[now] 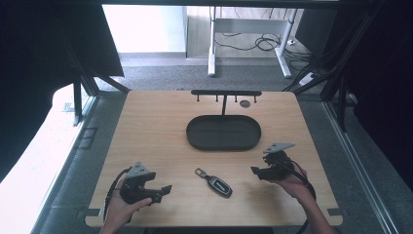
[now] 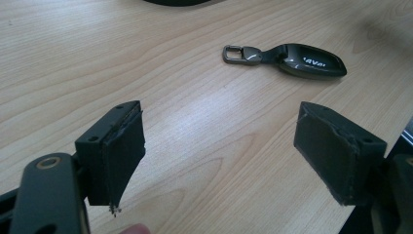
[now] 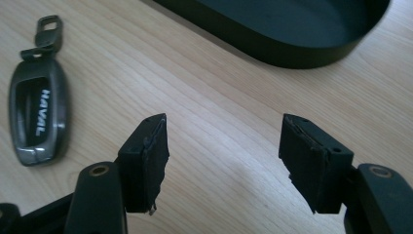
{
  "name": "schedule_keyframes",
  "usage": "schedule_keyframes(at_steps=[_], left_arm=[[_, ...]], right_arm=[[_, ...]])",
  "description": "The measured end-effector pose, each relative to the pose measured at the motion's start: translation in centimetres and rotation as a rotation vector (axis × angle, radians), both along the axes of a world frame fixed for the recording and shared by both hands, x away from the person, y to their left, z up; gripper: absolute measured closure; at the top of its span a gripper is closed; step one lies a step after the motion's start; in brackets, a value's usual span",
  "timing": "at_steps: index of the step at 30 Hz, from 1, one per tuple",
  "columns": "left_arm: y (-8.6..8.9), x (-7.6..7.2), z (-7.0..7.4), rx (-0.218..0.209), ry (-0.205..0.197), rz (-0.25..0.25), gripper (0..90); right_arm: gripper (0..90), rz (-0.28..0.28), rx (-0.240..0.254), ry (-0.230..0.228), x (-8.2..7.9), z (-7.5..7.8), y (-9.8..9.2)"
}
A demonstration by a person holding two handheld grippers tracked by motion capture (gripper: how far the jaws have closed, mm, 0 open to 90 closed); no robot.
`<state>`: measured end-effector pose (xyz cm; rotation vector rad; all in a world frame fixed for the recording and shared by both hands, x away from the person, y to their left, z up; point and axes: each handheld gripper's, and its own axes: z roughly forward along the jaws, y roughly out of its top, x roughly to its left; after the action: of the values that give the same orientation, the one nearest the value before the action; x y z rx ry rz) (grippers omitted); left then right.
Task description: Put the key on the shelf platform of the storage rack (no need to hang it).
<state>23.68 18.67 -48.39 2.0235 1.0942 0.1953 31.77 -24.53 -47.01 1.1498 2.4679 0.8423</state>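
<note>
A dark grey car key fob (image 1: 217, 184) with a metal loop lies flat on the wooden table (image 1: 156, 126), near the front and between my two grippers. My left gripper (image 1: 163, 192) rests low at the front left with its jaws wide apart and pointing toward the fob (image 2: 304, 60); the left gripper (image 2: 219, 146) holds nothing. My right gripper (image 1: 258, 171) hovers to the right of the fob, and the right gripper (image 3: 224, 156) has its jaws apart over bare wood. The fob (image 3: 38, 119) lies off to one side of them.
A black oval tray (image 1: 190, 134) sits mid-table behind the fob, and its wall (image 3: 272, 46) shows just beyond the right jaws. Behind it stands a black rack (image 1: 225, 92) with small hooks. The table's front edge is close to both hands.
</note>
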Motion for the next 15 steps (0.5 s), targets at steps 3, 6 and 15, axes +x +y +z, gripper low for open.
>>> schedule_keyframes(at_steps=[3,6,15], left_arm=[[-0.2,-0.1,0.1,0.004,0.002,-0.009,19.2],[-0.1,-0.1,0.2,0.001,0.001,-0.01,19.2],[-0.1,-0.1,0.1,0.002,0.003,-0.013,19.2]], right_arm=[[36.2,0.021,-0.028,0.013,0.2,0.7,1.0],[36.2,0.041,-0.05,0.021,0.4,1.5,1.9],[36.6,0.096,-0.078,0.032,0.5,1.8,4.3]])
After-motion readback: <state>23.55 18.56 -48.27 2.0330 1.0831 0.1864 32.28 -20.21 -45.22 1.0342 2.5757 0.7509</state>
